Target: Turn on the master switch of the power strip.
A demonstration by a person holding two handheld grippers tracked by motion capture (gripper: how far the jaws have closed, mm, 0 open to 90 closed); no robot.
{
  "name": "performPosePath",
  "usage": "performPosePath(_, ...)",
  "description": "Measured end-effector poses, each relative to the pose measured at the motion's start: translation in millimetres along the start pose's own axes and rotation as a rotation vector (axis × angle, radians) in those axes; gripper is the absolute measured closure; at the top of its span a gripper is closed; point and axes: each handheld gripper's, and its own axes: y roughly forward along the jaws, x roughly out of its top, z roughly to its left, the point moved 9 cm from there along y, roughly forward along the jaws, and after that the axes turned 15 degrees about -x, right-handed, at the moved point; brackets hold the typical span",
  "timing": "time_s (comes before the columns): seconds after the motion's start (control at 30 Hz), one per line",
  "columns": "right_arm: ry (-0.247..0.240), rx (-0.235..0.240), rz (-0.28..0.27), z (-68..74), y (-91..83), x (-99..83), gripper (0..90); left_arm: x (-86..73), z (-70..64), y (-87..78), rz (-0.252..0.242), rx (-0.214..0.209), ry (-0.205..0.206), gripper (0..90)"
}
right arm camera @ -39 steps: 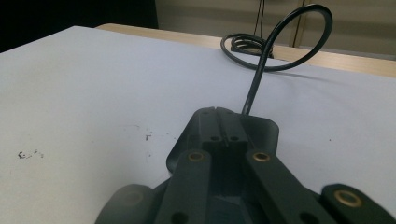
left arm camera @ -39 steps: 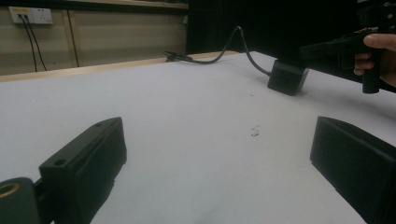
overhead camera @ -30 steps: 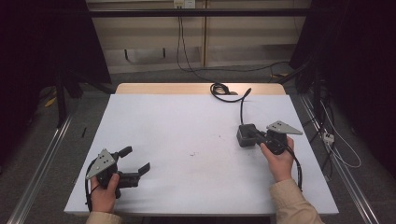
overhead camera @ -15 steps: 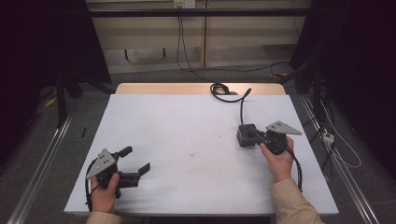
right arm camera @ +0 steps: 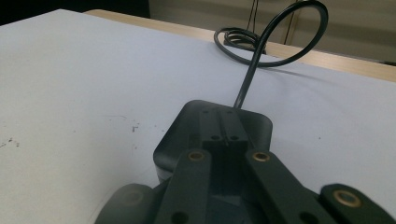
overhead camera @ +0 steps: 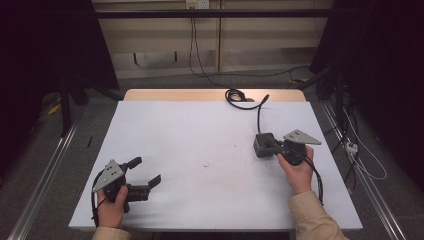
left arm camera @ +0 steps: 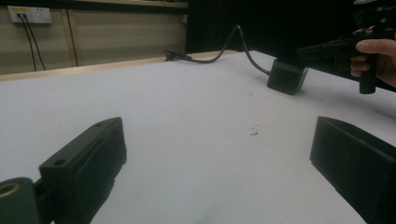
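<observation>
From the high view, a white worktop (overhead camera: 210, 150) carries a black power adapter (overhead camera: 262, 145) on its right half, with the adapter's cord (overhead camera: 258, 112) running up to a coil near the far wooden edge. The right hand (overhead camera: 298, 167) comes in from the lower right, forearm angled up and inward in a beige sleeve, gripping the handle of the right tongs (overhead camera: 267, 145). Those tongs lie level and point left, their tips on the adapter; a grey three-cornered plate (overhead camera: 301, 137) rides on top. The left hand (overhead camera: 111, 205) sits at the near left corner, fist wrapped around the left tongs (overhead camera: 145, 171), which point right and slightly away from the person. Their two jaws stand spread, nothing between them.

In the left gripper view, the left tongs (left arm camera: 217, 163) are released: the jaws stand wide apart at the frame's lower corners, with bare white worktop (left arm camera: 196, 112) between. Farther off sits the adapter (left arm camera: 286, 77), its cord (left arm camera: 233, 44) arching up and back, and the other hand (left arm camera: 378, 58) holds its tool just beside it.

In the right gripper view, the right tongs (right arm camera: 227, 135) are clenched on the adapter (right arm camera: 212, 126), jaws drawn together over its top face. The cord (right arm camera: 254, 60) rises from its far end and loops above the wooden edge.
</observation>
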Motion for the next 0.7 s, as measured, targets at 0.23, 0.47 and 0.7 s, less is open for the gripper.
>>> performPosePath(0.23, -0.009, -0.002, -0.001, 0.4, -0.1, -0.6, 90.0, 0.3, -0.4, 0.2, -0.001, -0.001, 0.002, 3.5)
performPosePath(0.47, -0.009, 0.0, -0.002, 0.2, 0.2, -1.2, 90.0, 0.1, -0.7, 0.5, 0.0, -0.003, 0.004, 3.5)
performPosePath(0.7, -0.009, 0.001, -0.002, 0.2, 0.3, -1.5, 90.0, -0.4, -0.9, 0.9, 0.004, -0.004, 0.006, 3.5)
